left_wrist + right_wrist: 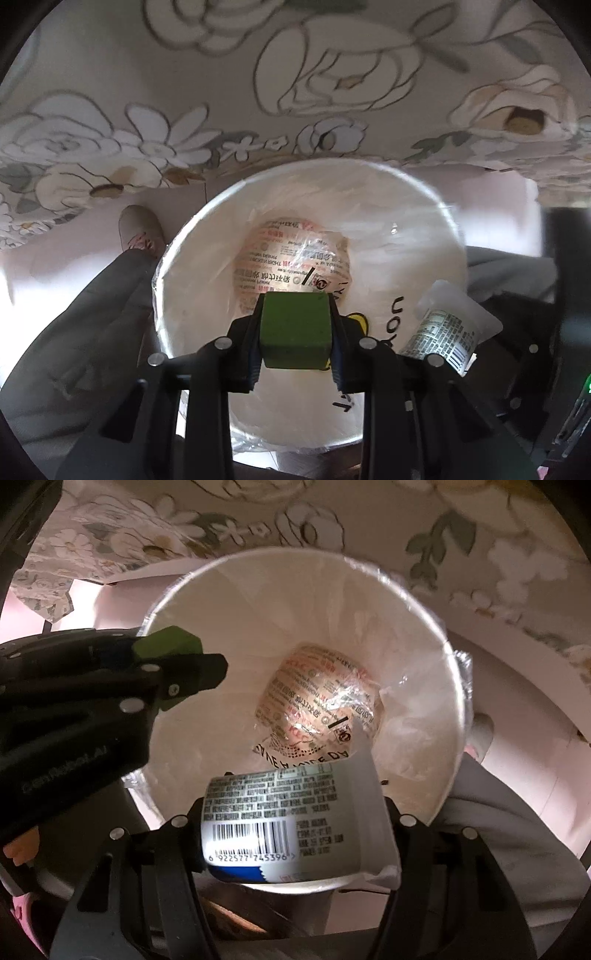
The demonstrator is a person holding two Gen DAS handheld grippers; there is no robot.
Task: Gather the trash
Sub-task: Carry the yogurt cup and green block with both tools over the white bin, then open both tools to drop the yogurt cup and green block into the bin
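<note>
Right wrist: gripper (pixel 295 827) clamps yogurt cup (pixel 299 819)

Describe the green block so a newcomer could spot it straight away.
Start at the big white bin, lined with clear plastic, below the floral cloth. Over its mouth the left tongs are shut on the green block. It is a plain solid green cube, unlike the white barcoded cup in the right tongs or the printed wrapper at the bin's bottom.
</note>
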